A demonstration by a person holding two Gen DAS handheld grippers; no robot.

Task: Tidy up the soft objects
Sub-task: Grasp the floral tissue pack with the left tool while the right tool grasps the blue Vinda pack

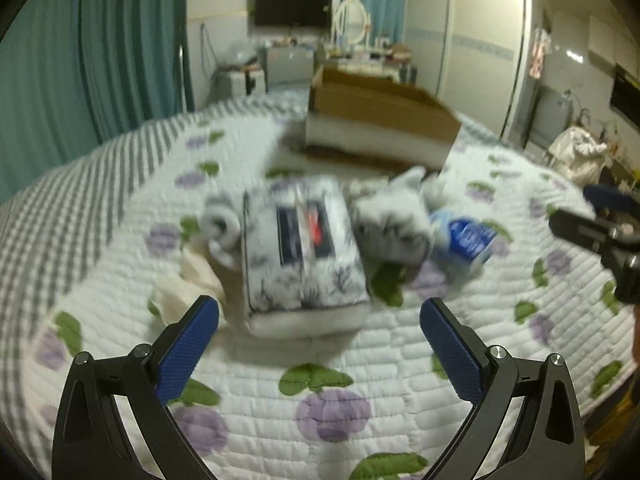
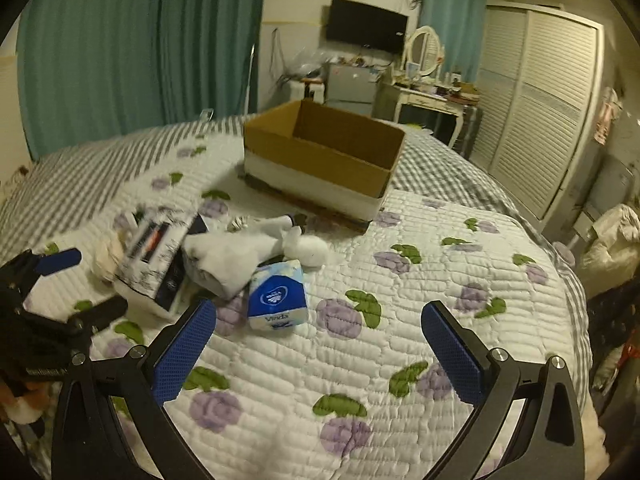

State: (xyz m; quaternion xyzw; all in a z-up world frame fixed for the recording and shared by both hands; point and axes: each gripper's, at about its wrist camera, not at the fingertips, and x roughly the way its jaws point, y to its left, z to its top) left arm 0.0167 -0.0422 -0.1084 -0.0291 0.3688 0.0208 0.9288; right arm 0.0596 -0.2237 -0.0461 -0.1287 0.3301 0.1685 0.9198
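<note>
Soft plastic wrap, printed with grey sprigs, covered the large tissue pack (image 1: 306, 256), which lay on the bed dead ahead at twelve o'clock of the left gripper (image 1: 319, 312). That gripper hung released and empty, its jaws spread about as wide as the pack. A white plush toy (image 1: 394, 222) touched the pack at its three o'clock, and a small blue tissue packet (image 2: 277, 295) lay just beyond the toy.

To take the pack cleanly, the jaws would best straddle its long sides and close gently, as the wrap would likely crumple.

The right gripper (image 2: 319, 312) was likewise spread and empty, with the blue packet at its eleven o'clock. An open cardboard box (image 2: 324, 156) stood further back at twelve.

The white quilt (image 2: 400, 320) carried purple flowers. Teal curtains (image 2: 132, 48), a wall television (image 2: 366, 24) and a louvred wardrobe (image 2: 540, 104) ringed the room.
</note>
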